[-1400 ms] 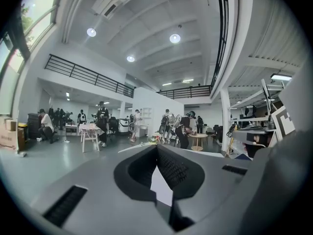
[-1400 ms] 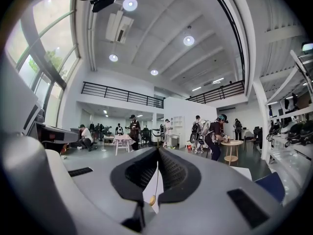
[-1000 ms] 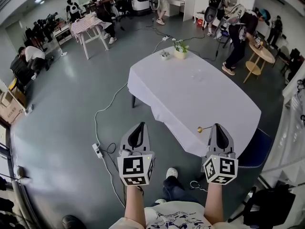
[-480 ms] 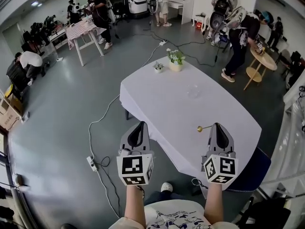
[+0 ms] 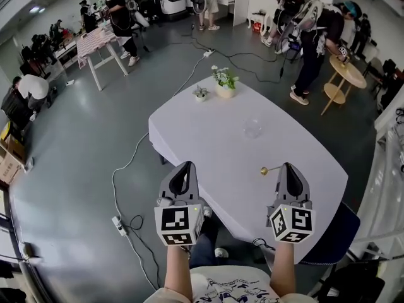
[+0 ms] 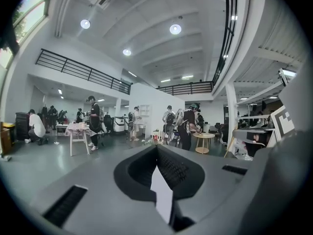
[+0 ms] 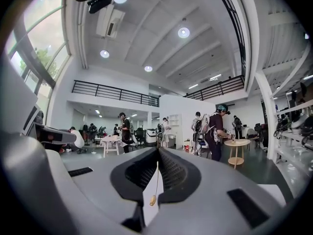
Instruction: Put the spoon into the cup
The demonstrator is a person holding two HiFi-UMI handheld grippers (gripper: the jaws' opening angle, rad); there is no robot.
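Note:
A thin gold spoon sticks out to the left from my right gripper, which is shut on its handle; the small bowl end hangs free. In the right gripper view the spoon shows edge-on between the closed jaws of the right gripper. A clear glass cup stands upright near the middle of the white table, beyond both grippers. My left gripper is shut and holds nothing, over the table's near left edge. In the left gripper view, the left gripper shows no object.
A potted plant and a smaller one stand at the table's far end. A blue chair sits by the near right corner. A cable and power strip lie on the floor at left. People and a round wooden table are behind.
The table has come closer in the head view; both grippers now reach over its near edge. The spoon stays in the right gripper as before.

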